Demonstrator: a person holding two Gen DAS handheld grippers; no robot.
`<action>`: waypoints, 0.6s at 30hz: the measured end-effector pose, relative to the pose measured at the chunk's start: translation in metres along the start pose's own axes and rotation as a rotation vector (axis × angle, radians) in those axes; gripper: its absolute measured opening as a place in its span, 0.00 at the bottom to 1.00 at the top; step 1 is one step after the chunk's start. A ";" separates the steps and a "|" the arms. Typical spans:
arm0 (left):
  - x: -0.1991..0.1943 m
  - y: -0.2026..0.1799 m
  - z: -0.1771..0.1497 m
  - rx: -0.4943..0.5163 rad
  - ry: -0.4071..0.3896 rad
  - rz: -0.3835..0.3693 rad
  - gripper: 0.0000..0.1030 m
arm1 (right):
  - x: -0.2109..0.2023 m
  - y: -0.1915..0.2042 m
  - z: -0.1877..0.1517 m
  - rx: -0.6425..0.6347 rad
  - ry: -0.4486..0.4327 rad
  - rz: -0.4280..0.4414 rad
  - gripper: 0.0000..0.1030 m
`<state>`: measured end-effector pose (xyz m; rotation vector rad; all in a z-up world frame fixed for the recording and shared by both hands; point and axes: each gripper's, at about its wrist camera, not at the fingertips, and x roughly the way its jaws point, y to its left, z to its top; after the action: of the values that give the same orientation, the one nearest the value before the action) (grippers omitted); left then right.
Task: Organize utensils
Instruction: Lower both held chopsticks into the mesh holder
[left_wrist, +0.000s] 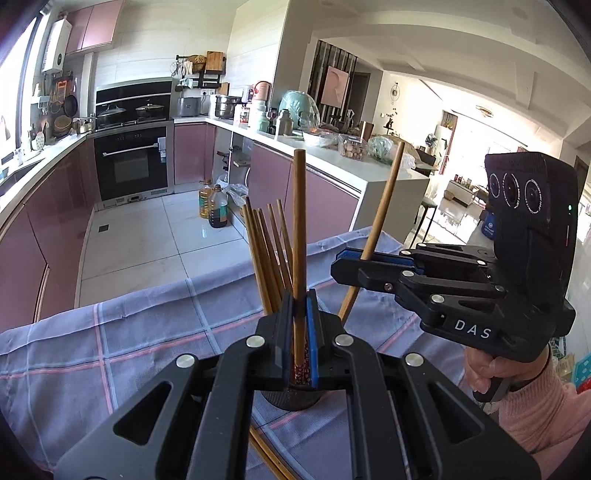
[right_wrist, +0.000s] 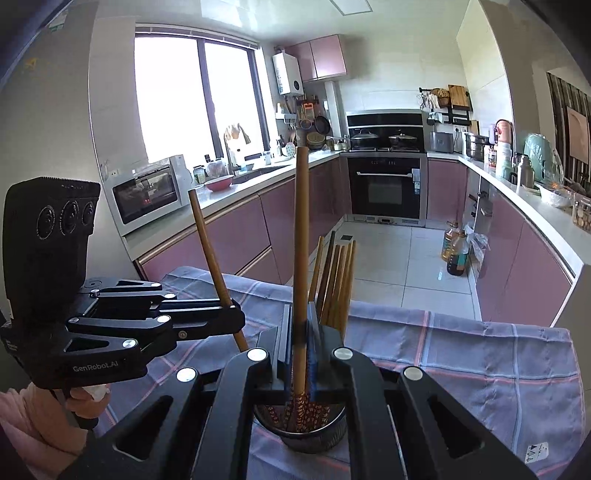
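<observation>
Currently one chopstick is clamped upright in each gripper, both poised over the dark mesh holder on the checked cloth. The left gripper is closed tight on its chopstick; the right gripper is likewise closed on the other chopstick. For a clean drop, each stick should probably be kept near vertical, its patterned tip guided inside the rim, and only then released, so that the sticks already leaning there are not knocked out. In the holder roughly six or seven chopsticks are counted, though overlap blurs the tally. Two more are held, one holder is seen, and at least one further chopstick is left lying on the cloth.
</observation>
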<state>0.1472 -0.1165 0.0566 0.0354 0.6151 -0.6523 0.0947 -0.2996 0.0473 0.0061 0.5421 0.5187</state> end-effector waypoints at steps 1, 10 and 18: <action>0.003 -0.001 -0.002 0.006 0.012 -0.001 0.07 | 0.002 0.000 -0.002 0.002 0.010 -0.001 0.06; 0.025 0.003 -0.008 0.012 0.086 -0.001 0.07 | 0.021 -0.003 -0.010 0.020 0.087 0.004 0.06; 0.044 0.011 -0.006 -0.005 0.118 0.020 0.08 | 0.036 -0.013 -0.011 0.058 0.107 -0.011 0.07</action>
<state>0.1781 -0.1313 0.0260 0.0756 0.7293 -0.6323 0.1223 -0.2955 0.0184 0.0305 0.6610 0.4946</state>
